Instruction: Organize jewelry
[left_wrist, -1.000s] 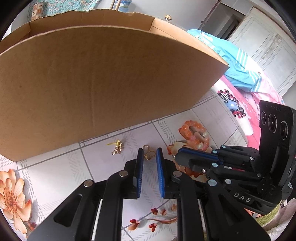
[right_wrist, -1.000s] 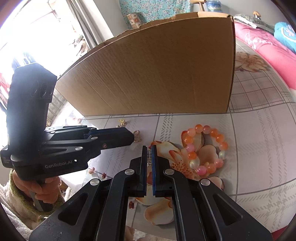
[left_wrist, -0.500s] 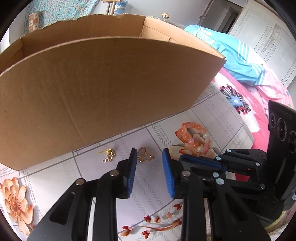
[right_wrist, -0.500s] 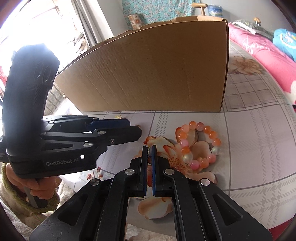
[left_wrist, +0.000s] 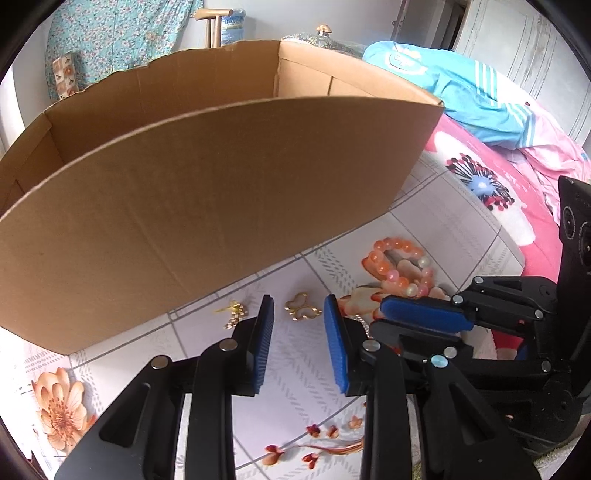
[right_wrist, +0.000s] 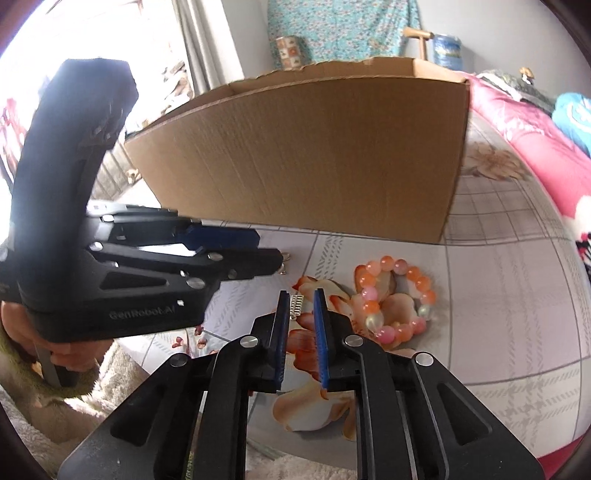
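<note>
2 grippers hang over the floral tablecloth (left_wrist: 303, 380) just in front of the cardboard box (left_wrist: 207, 214), which stands open at the top. the left gripper (left_wrist: 298, 314) has its blue-padded jaws spread wide with nothing between them; the gold butterfly piece (left_wrist: 302, 312) lies flat on the cloth just beyond the gap between its tips, near the box's front wall. a small gold earring (left_wrist: 233, 312) lies beside the butterfly, closer to the box's left end. the right gripper (right_wrist: 300, 308) has its jaws parted by a narrower gap, also gripping nothing; a short silver beaded piece (right_wrist: 296, 305) lies on the cloth just by its left fingertip. the orange and pink bead bracelet (right_wrist: 393, 299) rests in a ring on the printed flower, in front of the box's right corner and apart from both grippers
</note>
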